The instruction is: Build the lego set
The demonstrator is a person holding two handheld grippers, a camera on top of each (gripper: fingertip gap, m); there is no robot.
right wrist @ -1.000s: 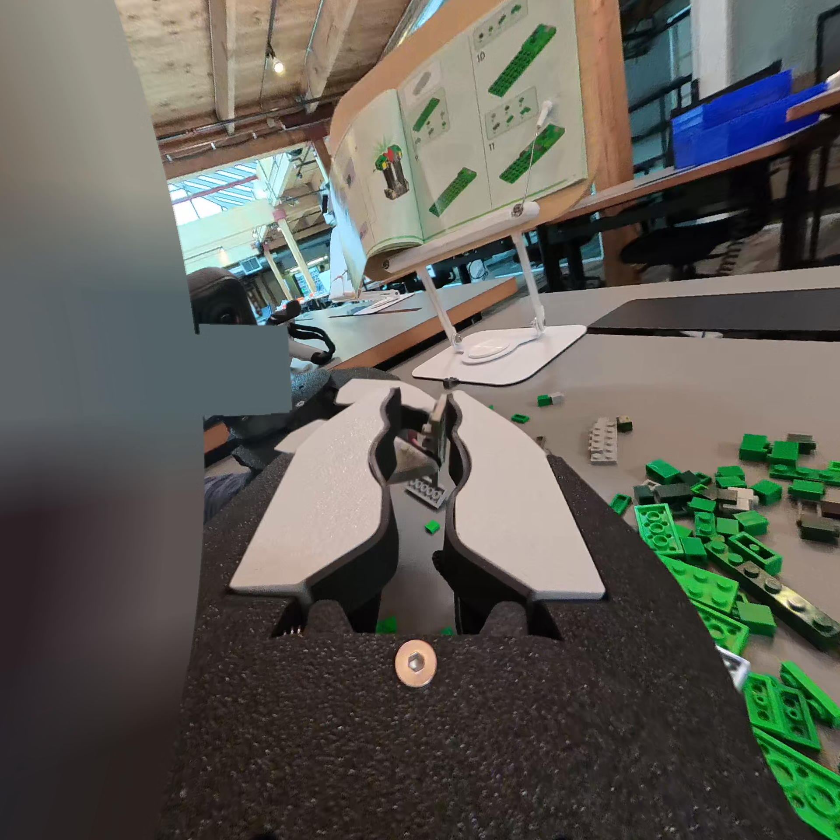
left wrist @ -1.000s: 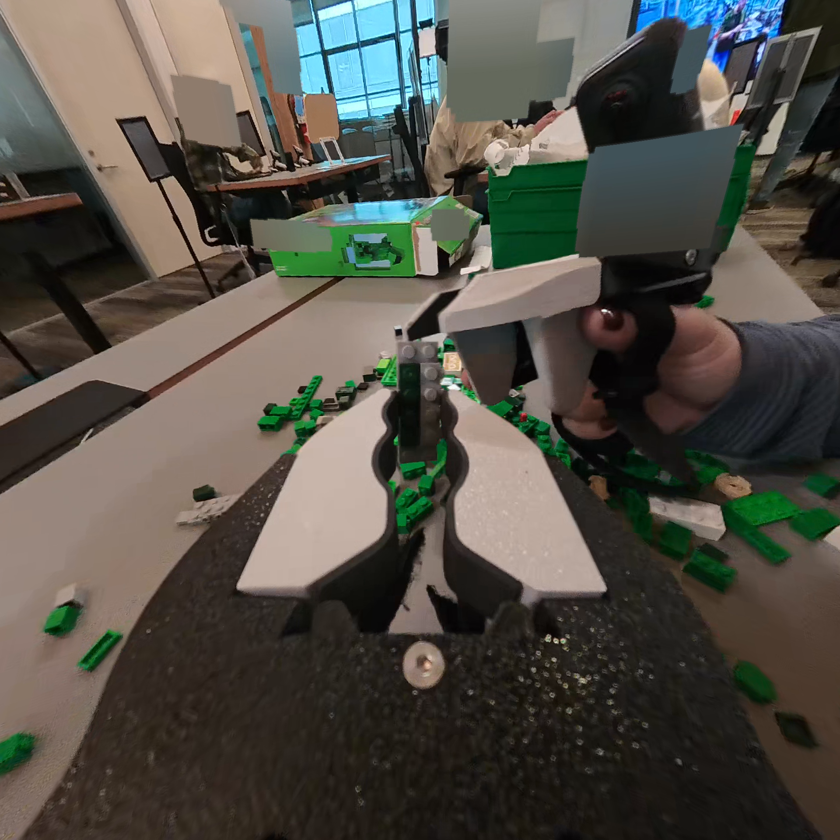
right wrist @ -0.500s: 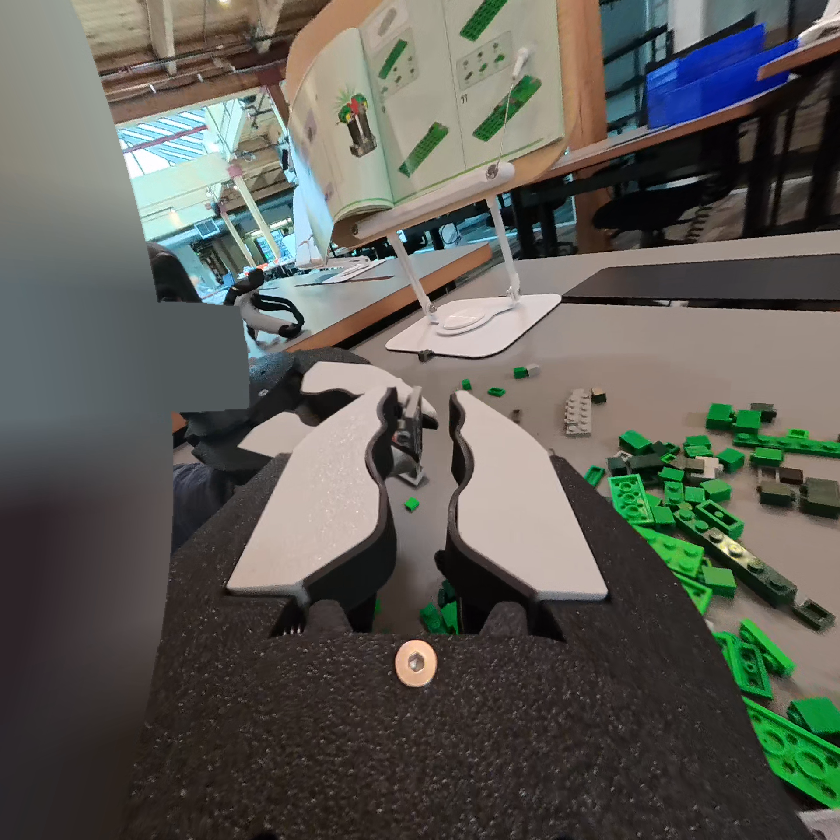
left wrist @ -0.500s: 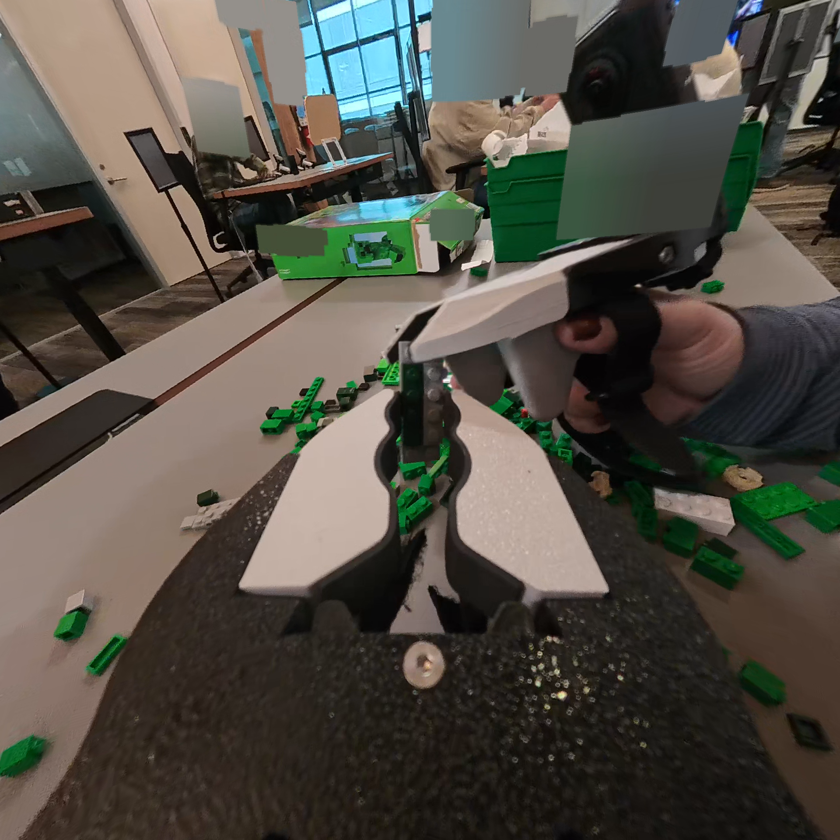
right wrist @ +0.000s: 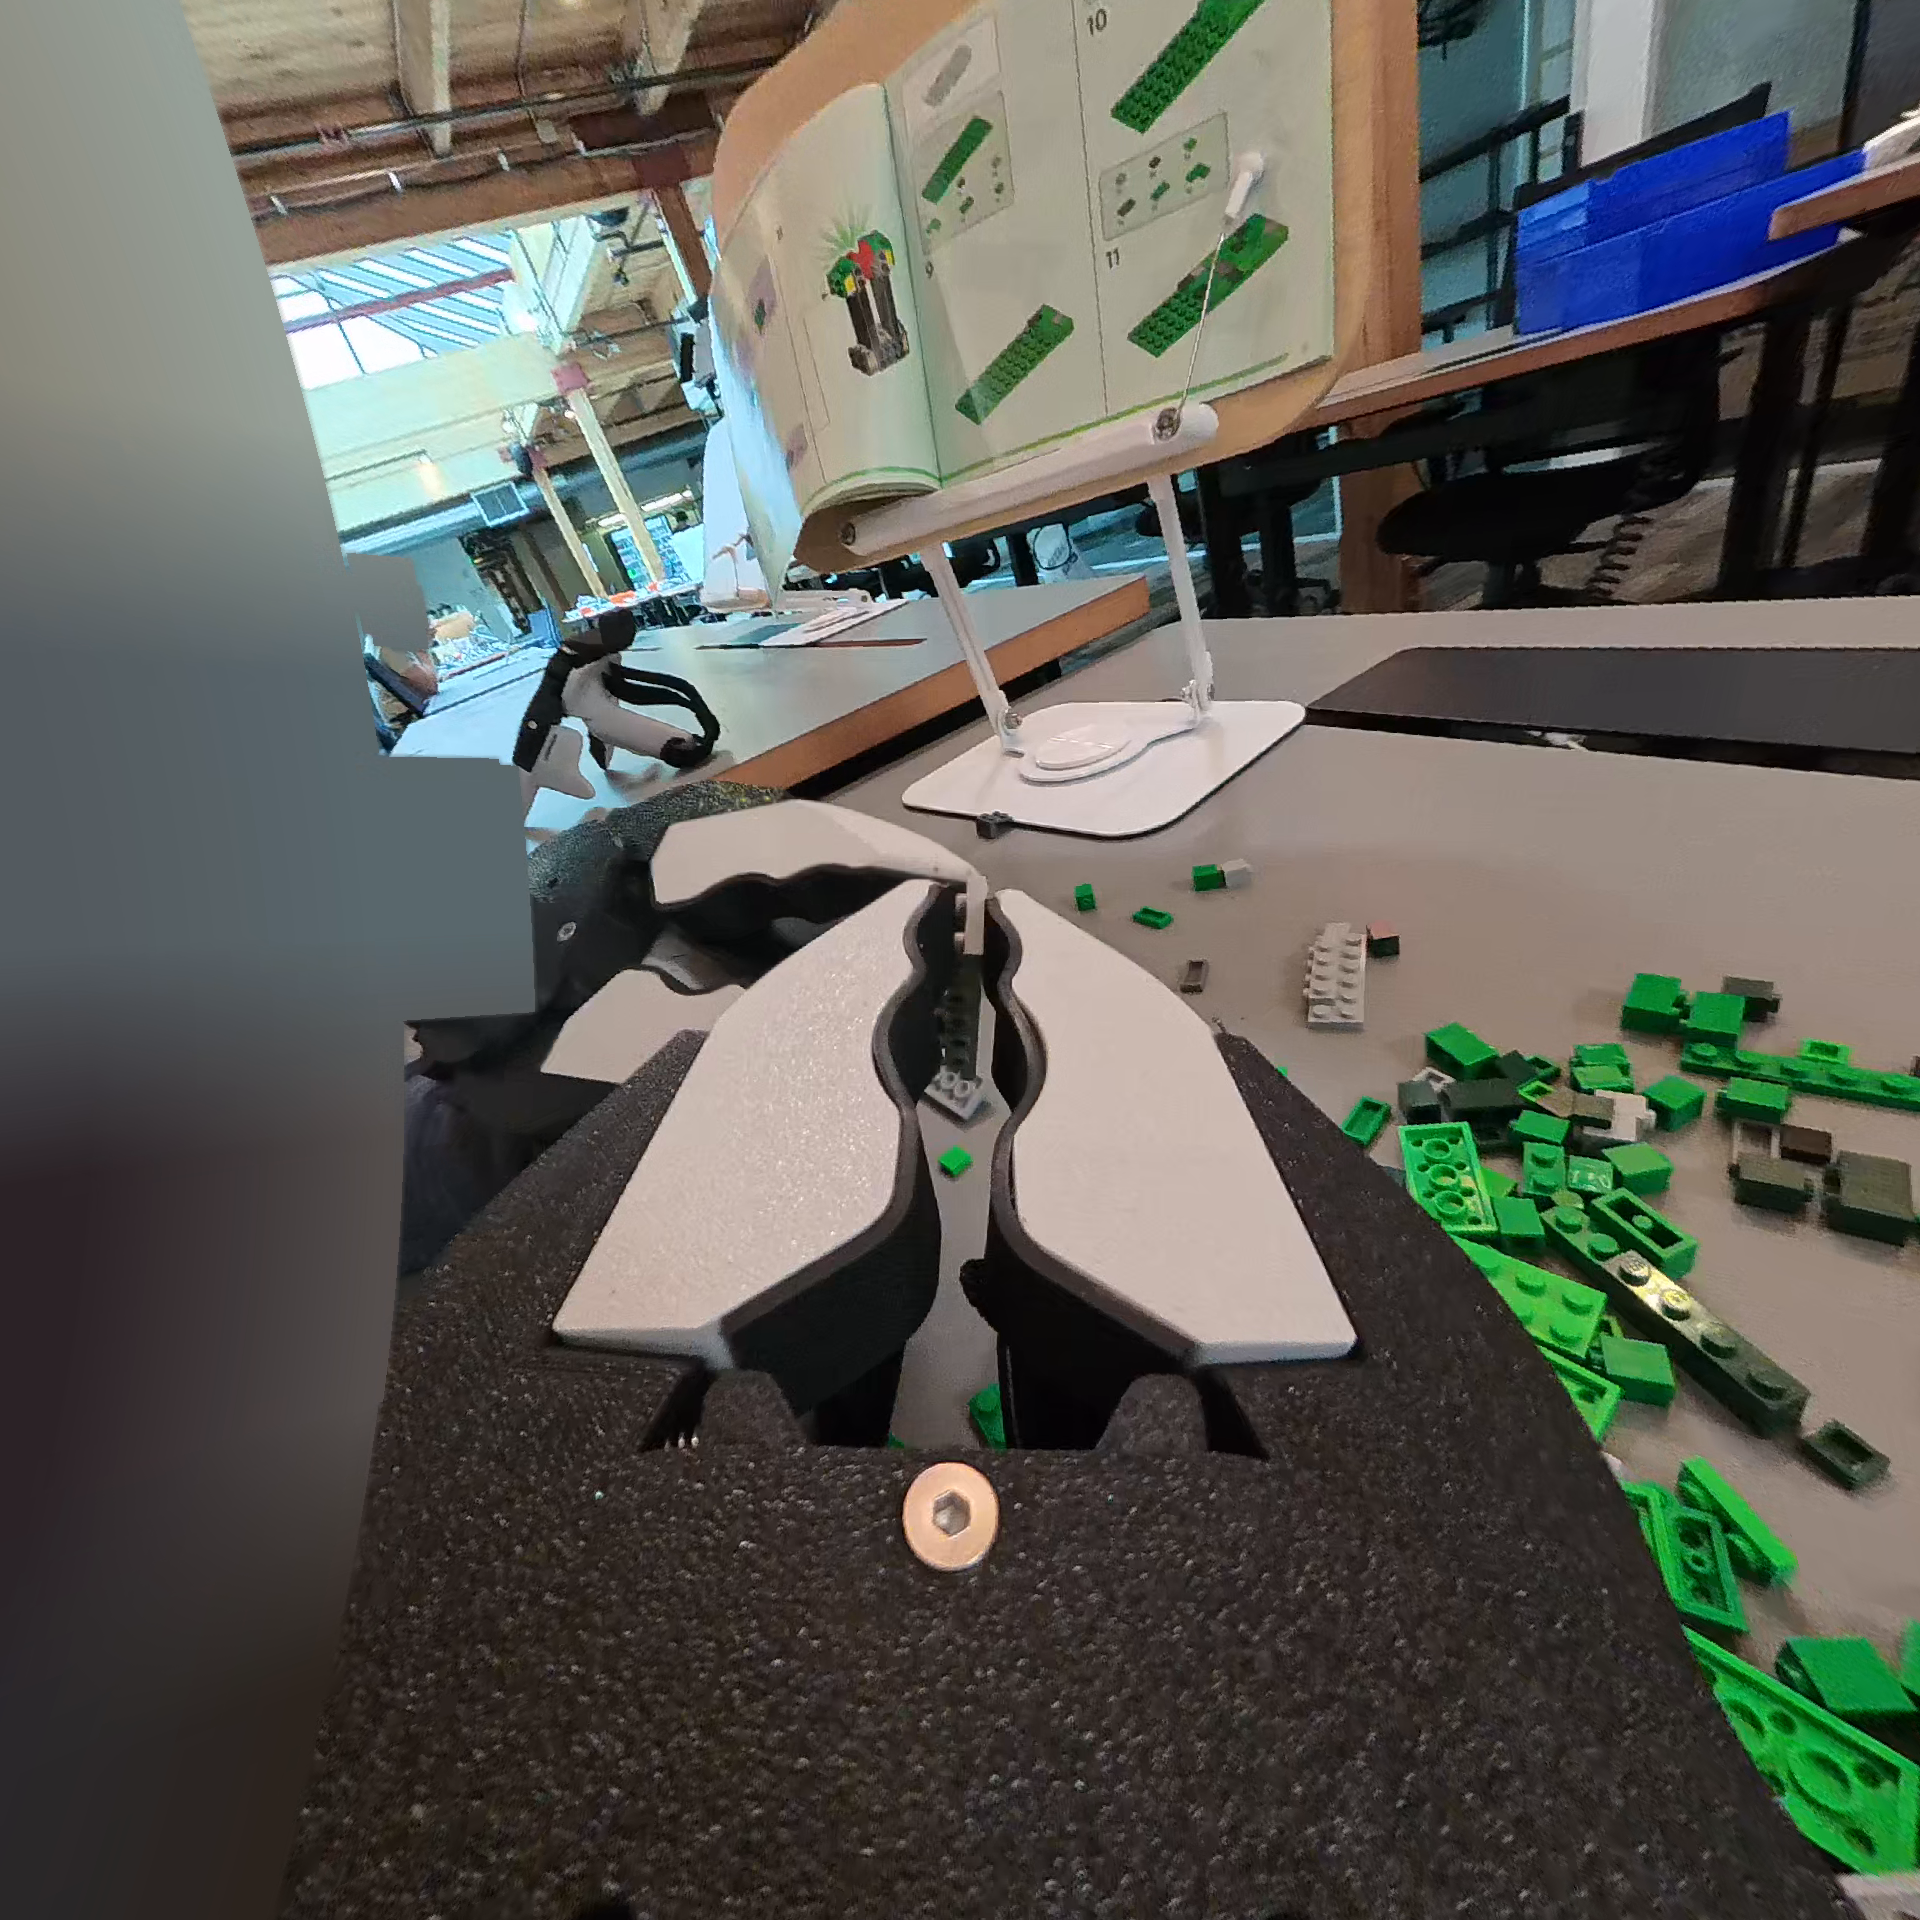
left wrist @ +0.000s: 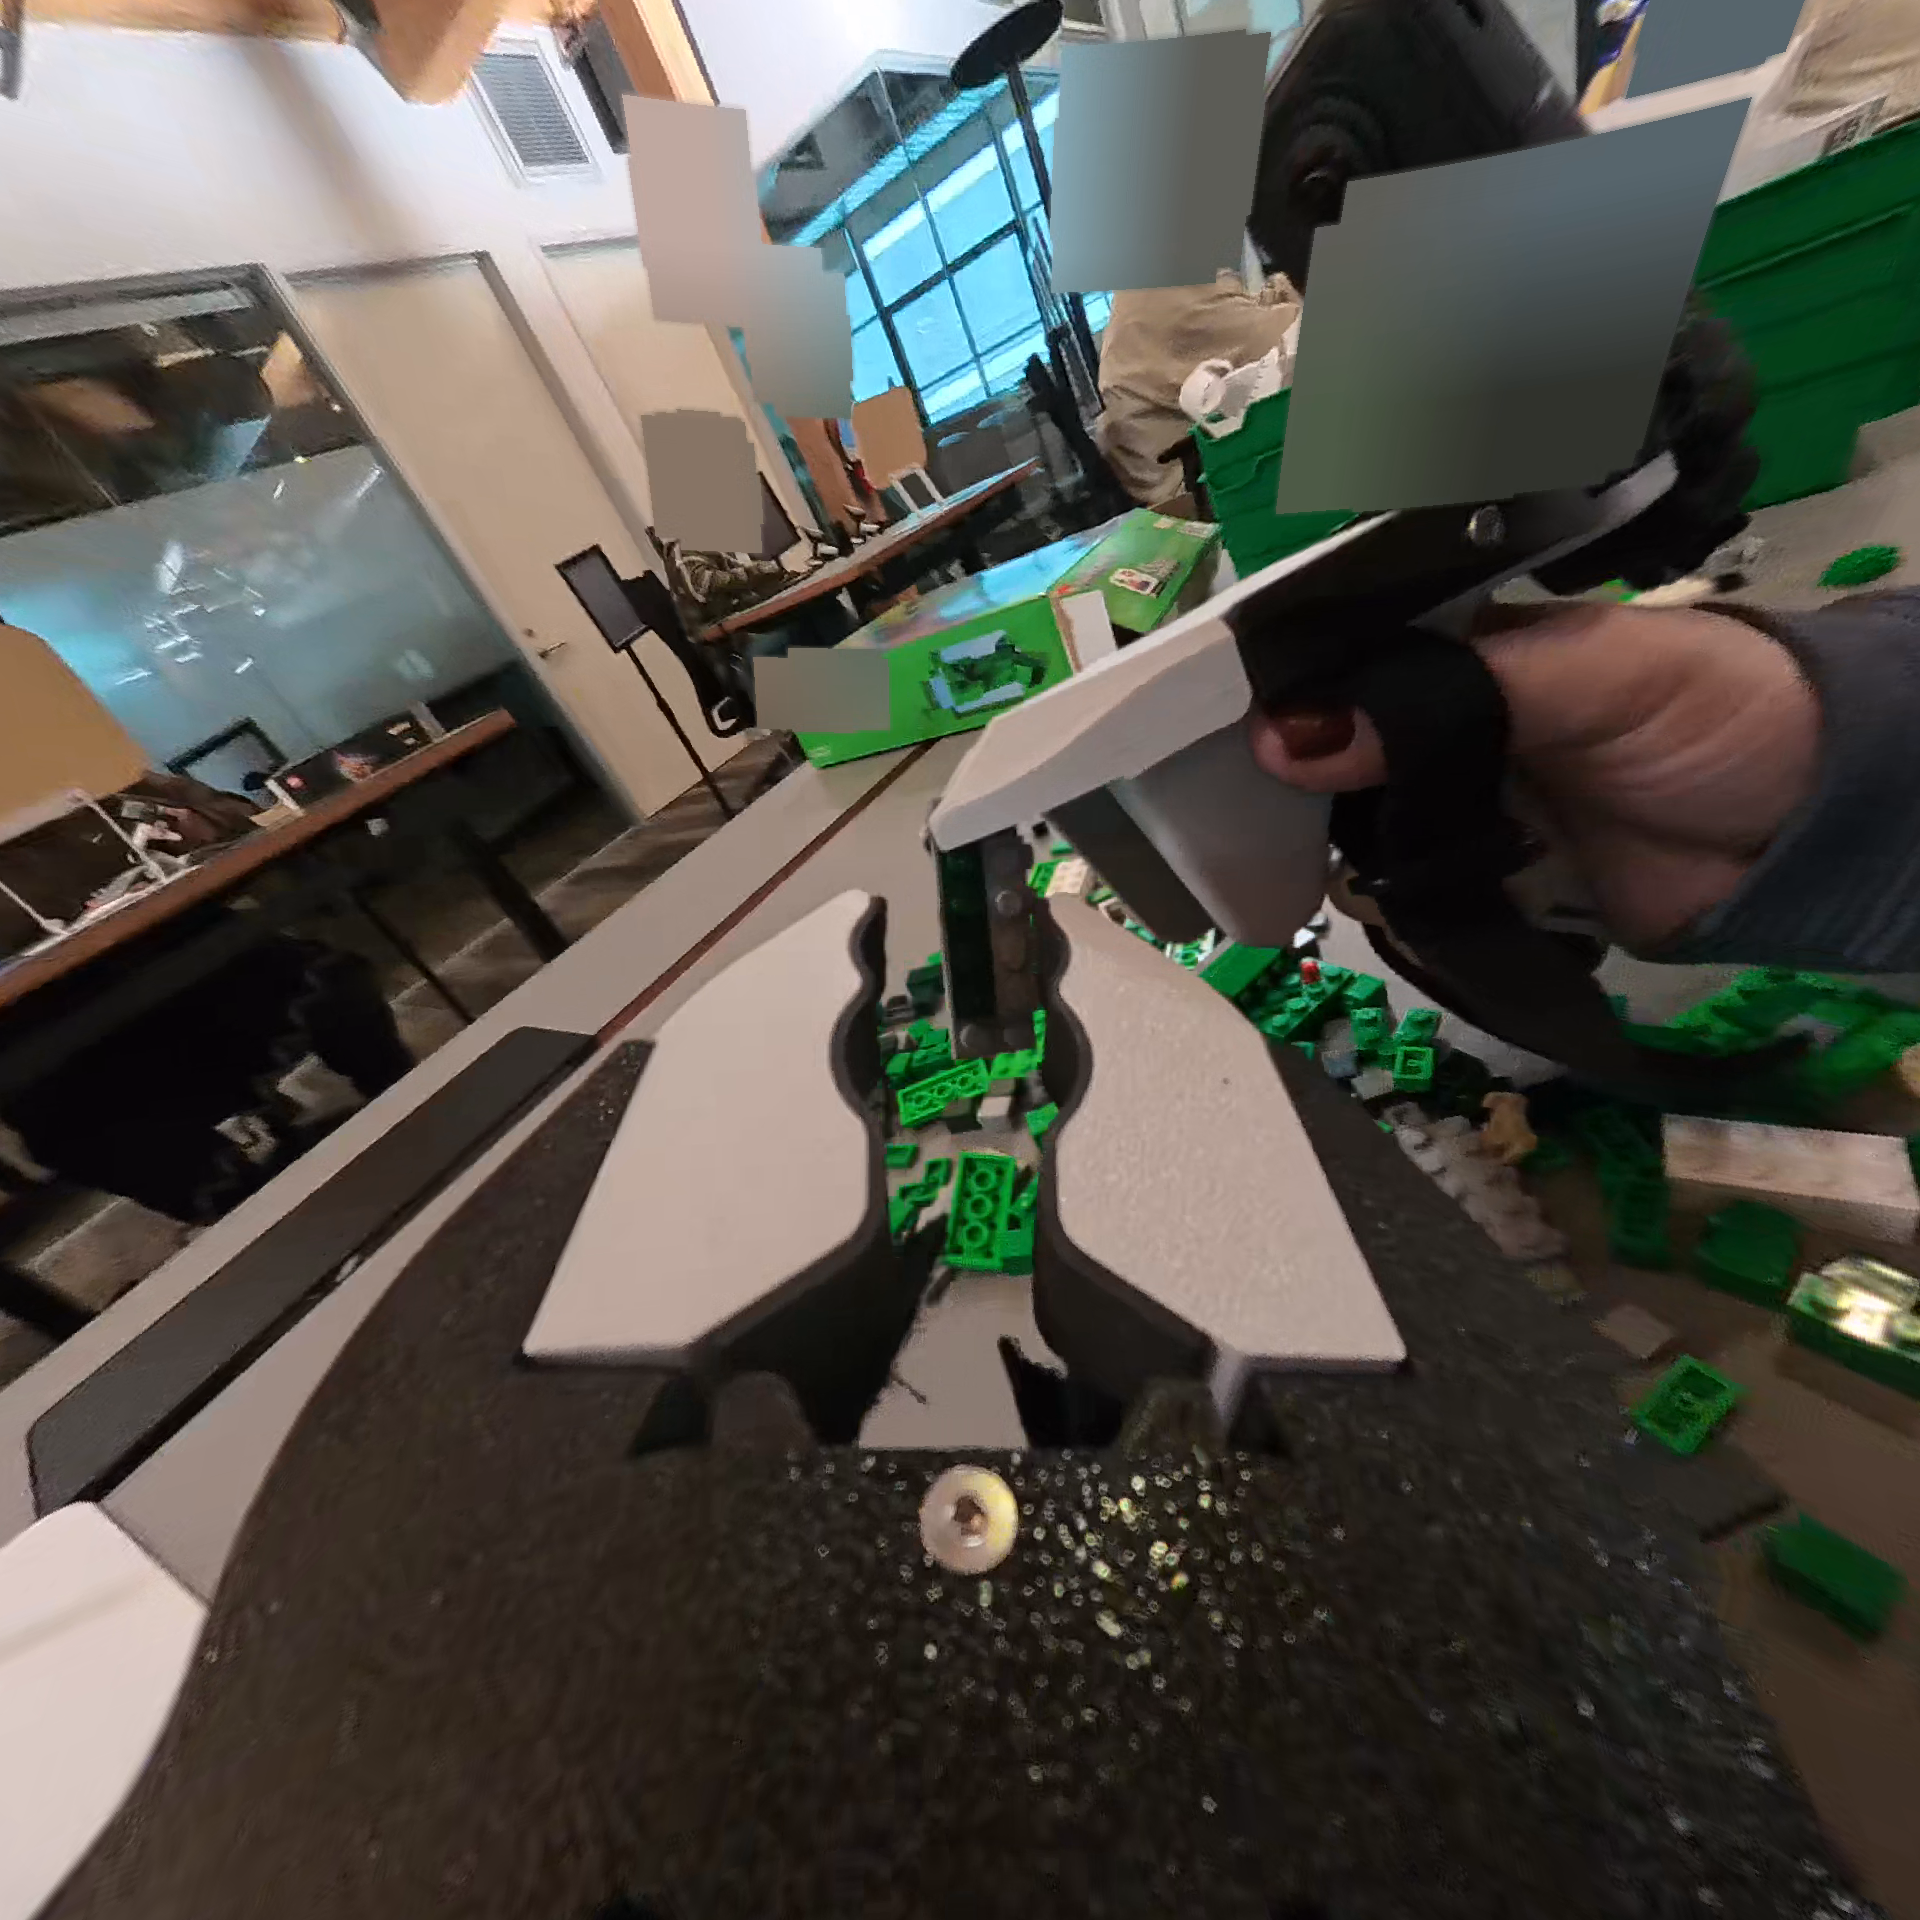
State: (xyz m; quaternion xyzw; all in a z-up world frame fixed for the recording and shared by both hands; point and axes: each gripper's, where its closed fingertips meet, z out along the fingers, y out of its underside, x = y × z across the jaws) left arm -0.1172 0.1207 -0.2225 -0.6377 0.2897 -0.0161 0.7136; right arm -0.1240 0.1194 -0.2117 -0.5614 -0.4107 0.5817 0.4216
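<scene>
A small upright assembly of dark green and grey plates (left wrist: 982, 956) stands between my two grippers, above the table. My right gripper (right wrist: 966, 904) is shut on it; in the right wrist view the studded strip (right wrist: 961, 1023) hangs between its fingers. In the left wrist view the right gripper (left wrist: 966, 831), held by a hand (left wrist: 1610, 779), pinches the assembly's top. My left gripper (left wrist: 966, 914) is open around the assembly: its left finger stands clear and its right finger is close beside it. A heap of loose green bricks (left wrist: 977, 1195) lies below.
An open instruction booklet (right wrist: 1039, 260) sits on a white stand (right wrist: 1112, 758) at the back. Loose green bricks (right wrist: 1558, 1164) and a light grey plate (right wrist: 1335, 977) spread over the grey table. A green box (left wrist: 966, 665) and a green bin (left wrist: 1818, 312) stand beyond. The tips of both grippers are at nearly the same place.
My right gripper has closed on the assembly. My left gripper's fingers have spread and let go of it. The left wrist view has tilted.
</scene>
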